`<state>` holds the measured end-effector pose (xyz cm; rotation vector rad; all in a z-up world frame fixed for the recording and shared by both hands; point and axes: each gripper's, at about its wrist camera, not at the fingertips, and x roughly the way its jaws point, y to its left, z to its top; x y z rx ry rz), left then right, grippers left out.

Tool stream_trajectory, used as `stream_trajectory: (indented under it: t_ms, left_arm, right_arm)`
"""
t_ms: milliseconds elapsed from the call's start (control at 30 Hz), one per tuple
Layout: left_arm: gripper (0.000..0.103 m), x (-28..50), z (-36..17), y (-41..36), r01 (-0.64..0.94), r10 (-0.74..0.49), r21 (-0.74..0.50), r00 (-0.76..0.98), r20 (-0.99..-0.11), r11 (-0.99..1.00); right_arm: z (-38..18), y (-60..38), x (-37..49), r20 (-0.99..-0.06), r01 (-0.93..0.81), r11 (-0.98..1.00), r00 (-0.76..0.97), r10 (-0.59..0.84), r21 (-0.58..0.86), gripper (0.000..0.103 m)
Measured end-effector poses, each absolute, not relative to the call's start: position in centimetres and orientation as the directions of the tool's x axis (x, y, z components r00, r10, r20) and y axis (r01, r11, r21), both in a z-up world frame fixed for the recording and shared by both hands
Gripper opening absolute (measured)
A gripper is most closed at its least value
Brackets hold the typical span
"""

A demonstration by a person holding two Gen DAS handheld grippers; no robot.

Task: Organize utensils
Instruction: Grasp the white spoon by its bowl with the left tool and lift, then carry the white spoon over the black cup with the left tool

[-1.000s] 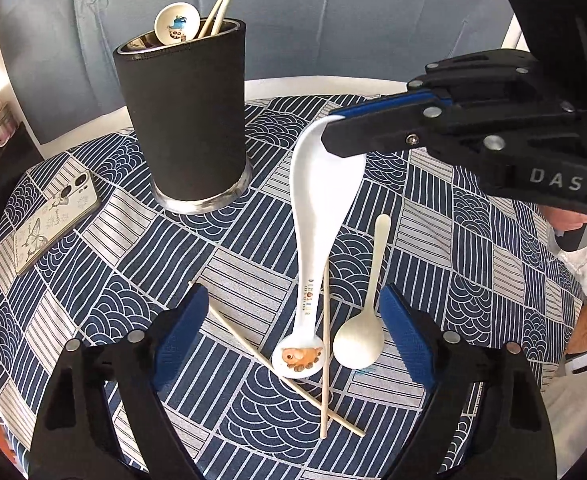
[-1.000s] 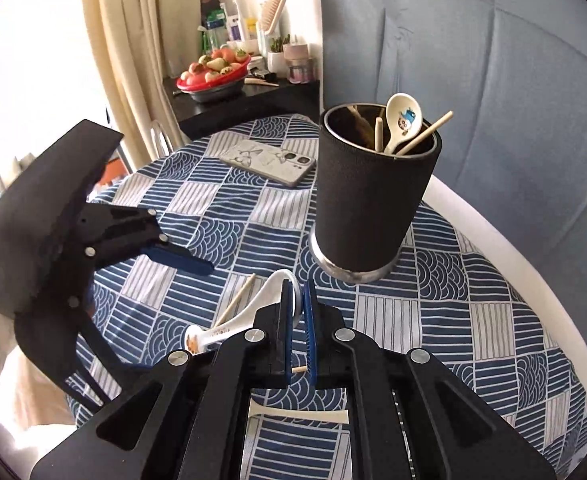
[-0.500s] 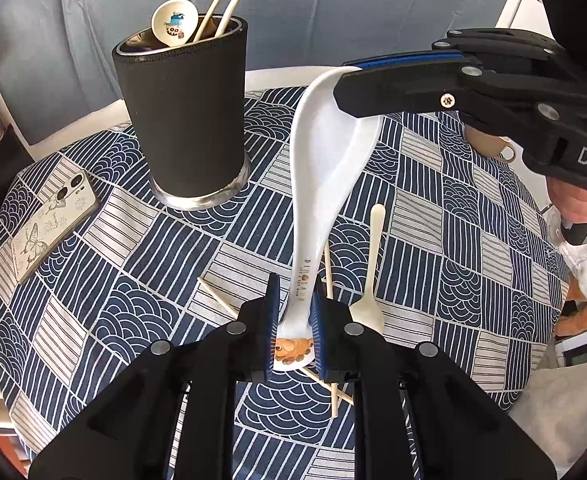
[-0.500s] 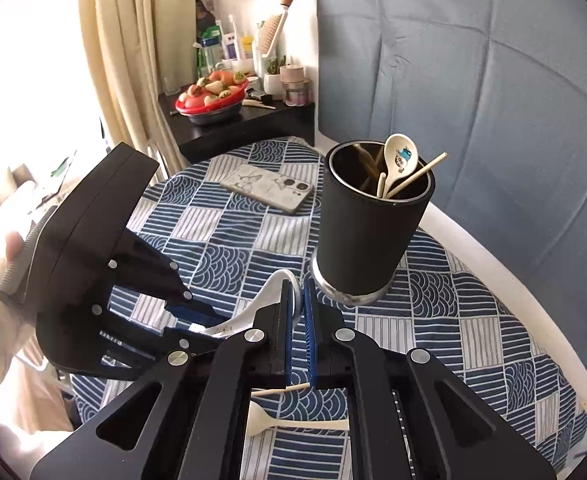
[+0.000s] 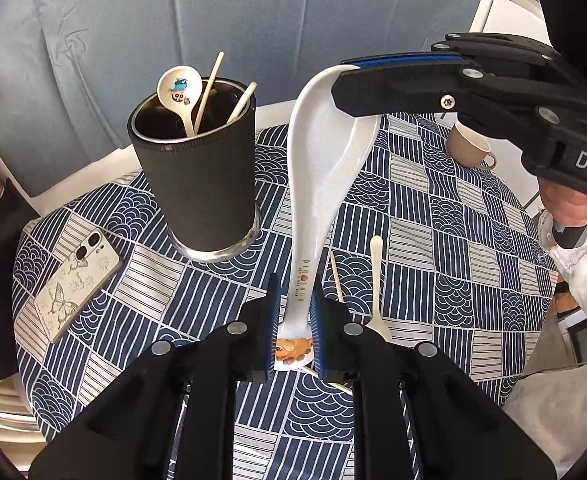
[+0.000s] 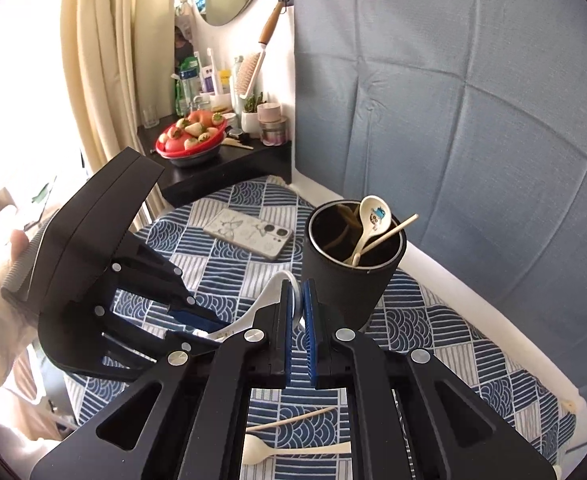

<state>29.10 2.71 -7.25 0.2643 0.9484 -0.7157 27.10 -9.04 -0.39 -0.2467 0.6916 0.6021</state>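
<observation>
Spoon: I see the big white spoon [image 5: 317,184] raised above the worktop [image 5: 433,248], right of the black holder [image 5: 197,184].
Left hand-held gripper [image 5: 293,332]: clamped on its handle end.
Right hand-held gripper [image 6: 298,304]: pinching its bowl rim.

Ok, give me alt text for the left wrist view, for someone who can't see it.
A long white ceramic spoon is held at both ends: the left tool clamps its handle, the right tool its bowl. Behind stands a black cylindrical utensil holder on a blue patterned tablecloth.
</observation>
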Motion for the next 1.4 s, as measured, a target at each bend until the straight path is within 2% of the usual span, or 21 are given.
stream_trajectory:
  t_ms: [767, 1400]
  left_arm:
    - [0.015, 32.0, -0.7, 5.8, 0.771, -0.514, -0.010, 0.414, -0.752, 0.636]
    - [0.016, 37.6, 1.7, 3.3, 0.871, -0.641, -0.043, 0.325, -0.696, 0.489]
  right_arm:
    - [5.9, -5.9, 27.5, -0.563, -0.466, 0.880, 0.754, 0.339, -0.093, 0.005]
    - [8.7, -6.1, 28.7, -0.525, -0.254, 0.947, 0.843, 0.116, -0.199, 0.006]
